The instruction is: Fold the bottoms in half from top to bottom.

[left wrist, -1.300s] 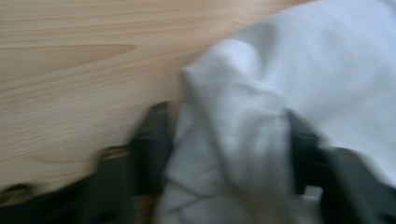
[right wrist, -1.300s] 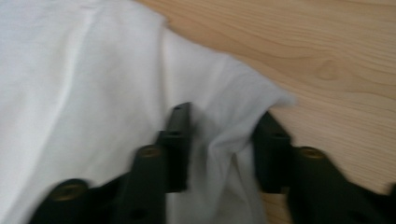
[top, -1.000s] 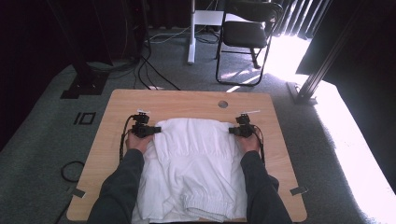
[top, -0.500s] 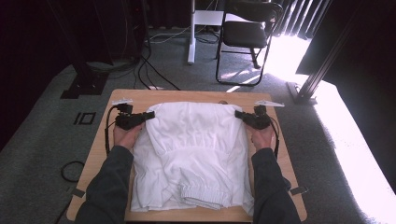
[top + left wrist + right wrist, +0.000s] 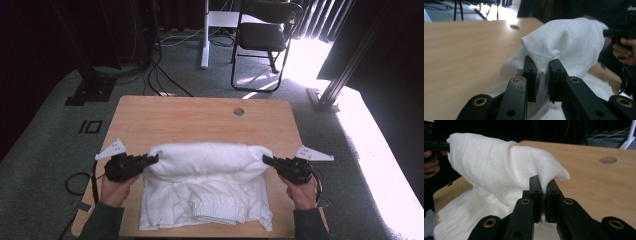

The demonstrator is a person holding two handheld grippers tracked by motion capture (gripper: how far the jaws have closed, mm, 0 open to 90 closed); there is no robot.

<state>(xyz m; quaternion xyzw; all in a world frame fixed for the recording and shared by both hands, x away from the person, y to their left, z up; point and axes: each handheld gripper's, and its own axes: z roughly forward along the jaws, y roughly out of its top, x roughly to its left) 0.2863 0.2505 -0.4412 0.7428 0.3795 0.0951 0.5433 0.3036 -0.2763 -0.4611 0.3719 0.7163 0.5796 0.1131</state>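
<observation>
A white garment (image 5: 205,200) lies on the wooden table (image 5: 200,120), its elastic waistband (image 5: 215,216) near the front edge. Its far edge is raised in a long roll between my two grippers. My left gripper (image 5: 152,159) is shut on the left corner of the cloth (image 5: 569,42), which is pinched between its jaws (image 5: 542,65). My right gripper (image 5: 266,160) is shut on the right corner, with cloth (image 5: 499,162) draped over its tips (image 5: 544,183). Each gripper view also shows the other hand and its gripper farther off.
The far half of the table is bare wood with a round cable hole (image 5: 238,111). Beyond it a black chair (image 5: 265,35) stands on grey carpet, with cables (image 5: 165,75) and a metal post (image 5: 345,75). Bright sunlight falls at the right.
Both hands have lifted the garment's far edge and drawn it back toward the person. The grippers now sit wider apart and nearer the front edge, and more bare table shows behind the cloth.
</observation>
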